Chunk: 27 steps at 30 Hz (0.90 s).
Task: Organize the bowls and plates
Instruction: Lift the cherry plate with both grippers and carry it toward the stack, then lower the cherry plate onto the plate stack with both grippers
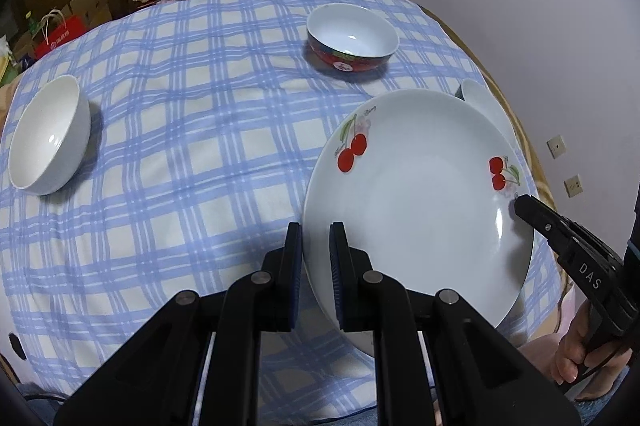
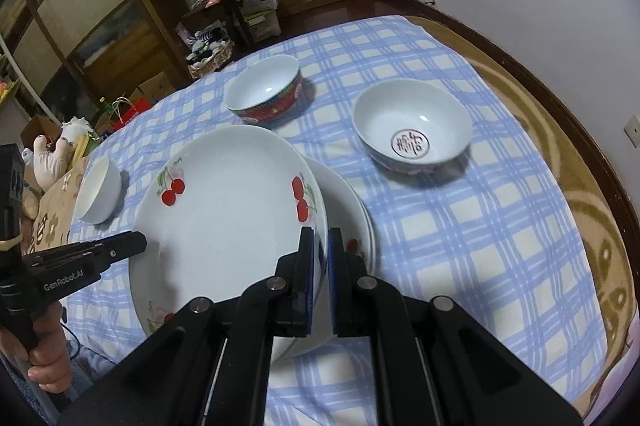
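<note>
You held the cherry plate (image 2: 224, 222) between both tongs, raised and tilted over a second plate (image 2: 348, 210) that lay flat on the checked cloth (image 1: 180, 146). In the right wrist view the lower plate's rim peeked out just past the upper one's far edge, so the lifted plate sat nearly above its partner, which reads as stacking like with like.

Your right tongs (image 2: 319, 266) were pinched narrow on the plate's near right rim, one pad inside the dish and one beneath. Your left tongs (image 1: 316, 258) were clamped the same way on the opposite rim. Gripping two opposite edges probably kept a wide, shallow, slippery dish from pivoting, as it might under a single pinch.

The bowls stood well apart, each upright and empty: the red-banded bowl (image 1: 352, 40) toward the far side, the bowl with a seal mark (image 2: 412, 130) on the right, and the plain white bowl (image 1: 48, 136) on the left. They looked untouched, so I judged the plates came first and the bowls remained to be nested.

The surface under the cloth looked soft and slightly humped, more like bedding than a table, so lowering level and releasing both sides together seemed wise.
</note>
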Motion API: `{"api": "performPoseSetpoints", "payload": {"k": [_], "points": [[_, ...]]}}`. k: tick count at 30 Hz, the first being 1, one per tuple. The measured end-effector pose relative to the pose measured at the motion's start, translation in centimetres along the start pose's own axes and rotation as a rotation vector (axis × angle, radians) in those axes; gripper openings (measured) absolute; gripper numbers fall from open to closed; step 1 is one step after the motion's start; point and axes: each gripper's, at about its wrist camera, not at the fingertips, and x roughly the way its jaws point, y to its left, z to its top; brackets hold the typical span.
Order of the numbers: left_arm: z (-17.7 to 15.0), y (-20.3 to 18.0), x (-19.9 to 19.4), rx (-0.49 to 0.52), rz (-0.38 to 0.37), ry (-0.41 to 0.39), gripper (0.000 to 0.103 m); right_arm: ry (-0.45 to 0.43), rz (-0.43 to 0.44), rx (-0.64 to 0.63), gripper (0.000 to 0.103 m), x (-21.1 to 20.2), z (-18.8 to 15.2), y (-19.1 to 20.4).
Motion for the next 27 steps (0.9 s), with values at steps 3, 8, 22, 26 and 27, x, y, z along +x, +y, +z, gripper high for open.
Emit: {"api": "performPoseSetpoints", "payload": {"k": [3,8,22,26,27], "points": [[-0.3,-0.1,0.4,-0.001,-0.003,0.011,0.013,0.004,-0.012,0.002,0.007,0.3,-0.7,-0.4],[-0.9,-0.3,1.8,0.001,0.032,0.047,0.013,0.008,-0.022,-0.01,0.007,0.9,-1.1,-0.4],[-1.2,-0.3,4.2,0.029,0.042,0.09,0.013,0.01,-0.023,0.036,0.007,2.5,-1.5,-1.2],[-1.2,-0.3,4.6,0.034,0.018,0.111,0.013,0.029,-0.01,0.076,0.007,3.0,-1.5,-2.1],[-1.2,-0.3,4.7,0.033,0.013,0.111,0.013,0.029,-0.005,0.082,0.007,3.1,-1.4,-2.2]]}}
